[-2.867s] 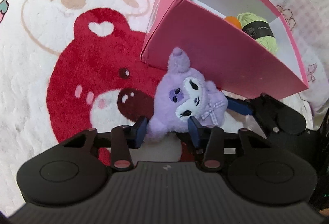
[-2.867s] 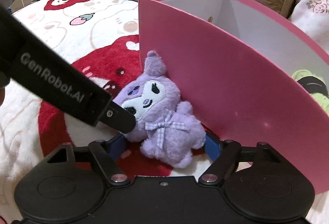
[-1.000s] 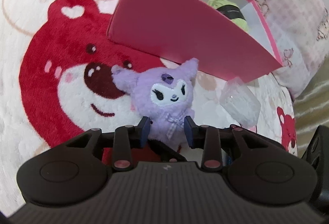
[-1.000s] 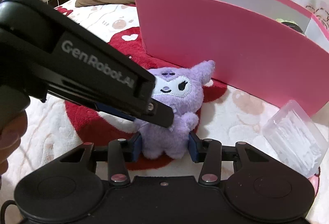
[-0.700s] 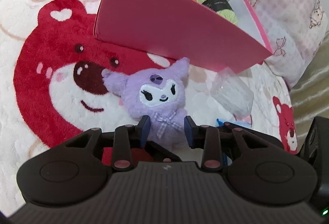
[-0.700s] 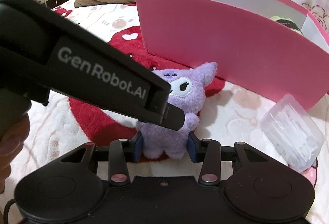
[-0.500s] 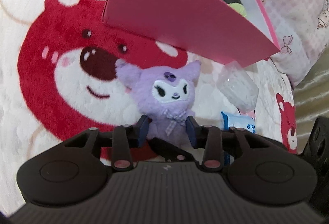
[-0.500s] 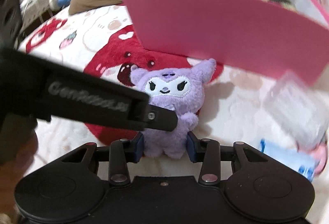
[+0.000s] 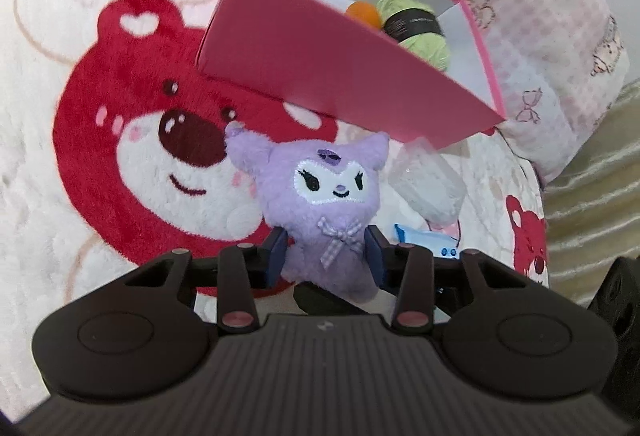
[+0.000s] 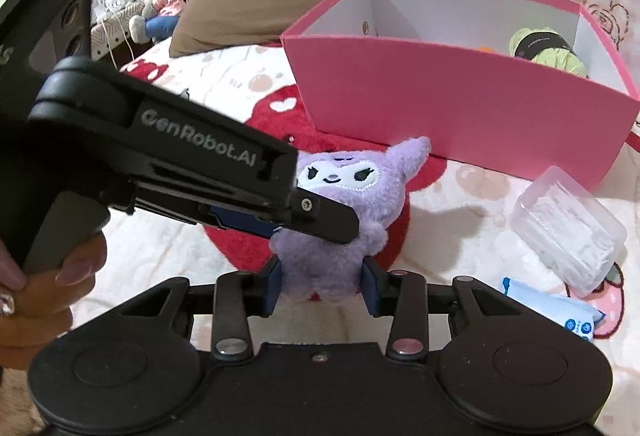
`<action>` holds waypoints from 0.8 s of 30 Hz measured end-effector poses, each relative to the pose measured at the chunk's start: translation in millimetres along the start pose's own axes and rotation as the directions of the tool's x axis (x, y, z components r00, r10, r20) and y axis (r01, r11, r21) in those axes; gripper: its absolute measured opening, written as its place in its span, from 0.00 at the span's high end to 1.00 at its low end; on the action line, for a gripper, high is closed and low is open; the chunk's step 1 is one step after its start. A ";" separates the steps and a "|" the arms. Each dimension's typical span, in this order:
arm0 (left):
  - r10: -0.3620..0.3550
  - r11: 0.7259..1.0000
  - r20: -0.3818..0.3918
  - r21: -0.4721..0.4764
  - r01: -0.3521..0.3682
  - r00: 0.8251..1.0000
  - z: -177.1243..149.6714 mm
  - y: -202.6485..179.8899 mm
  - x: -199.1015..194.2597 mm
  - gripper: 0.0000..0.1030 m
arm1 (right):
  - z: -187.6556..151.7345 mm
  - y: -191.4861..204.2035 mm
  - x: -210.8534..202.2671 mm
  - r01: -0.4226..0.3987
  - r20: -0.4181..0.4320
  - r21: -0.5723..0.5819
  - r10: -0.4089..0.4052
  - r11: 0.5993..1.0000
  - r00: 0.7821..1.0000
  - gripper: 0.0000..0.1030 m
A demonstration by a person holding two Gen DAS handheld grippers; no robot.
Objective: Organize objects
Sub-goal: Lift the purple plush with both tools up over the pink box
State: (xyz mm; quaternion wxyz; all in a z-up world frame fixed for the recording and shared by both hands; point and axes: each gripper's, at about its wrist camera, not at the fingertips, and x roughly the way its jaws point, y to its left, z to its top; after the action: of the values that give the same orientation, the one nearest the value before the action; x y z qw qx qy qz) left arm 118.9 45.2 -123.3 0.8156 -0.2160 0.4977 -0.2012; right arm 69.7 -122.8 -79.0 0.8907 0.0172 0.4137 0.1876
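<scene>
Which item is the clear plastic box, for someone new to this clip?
Start at the pink box on the bear-print blanket. Just beyond its near right corner lies the clear plastic box, above a blue-and-white packet. It is the only see-through item, packed with thin white sticks.

White lettering reading "GenRobot.AI" is running along the side of the black plastic left gripper (image 10: 320, 224), which is reaching in from nine o'clock in the right wrist view. The black band on the green yarn ball (image 10: 548, 50) is carrying print too small to read.
</scene>
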 end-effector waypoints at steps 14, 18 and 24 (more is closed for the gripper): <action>0.049 0.990 -0.019 0.132 -0.046 0.999 13.8 -41.8 -40.4 0.61 | 37.5 7.6 -17.8 -0.036 0.011 0.083 0.036 0.996 0.999 0.56; 0.072 0.991 -0.042 0.112 -0.067 0.997 20.3 -50.9 -54.9 0.61 | 45.3 8.3 -33.9 -0.039 0.017 0.052 0.039 0.998 0.999 0.56; 0.049 0.992 -0.043 0.115 -0.044 0.998 33.4 -67.1 -79.8 0.61 | 66.6 18.8 -47.8 -0.055 -0.005 -0.040 0.055 0.998 0.998 0.56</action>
State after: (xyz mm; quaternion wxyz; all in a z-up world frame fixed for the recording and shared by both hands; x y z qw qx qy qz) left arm 107.5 38.3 -14.7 0.8195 -0.1529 0.5087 -0.2151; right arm 85.1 -113.7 3.2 0.8844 0.0103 0.4112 0.2204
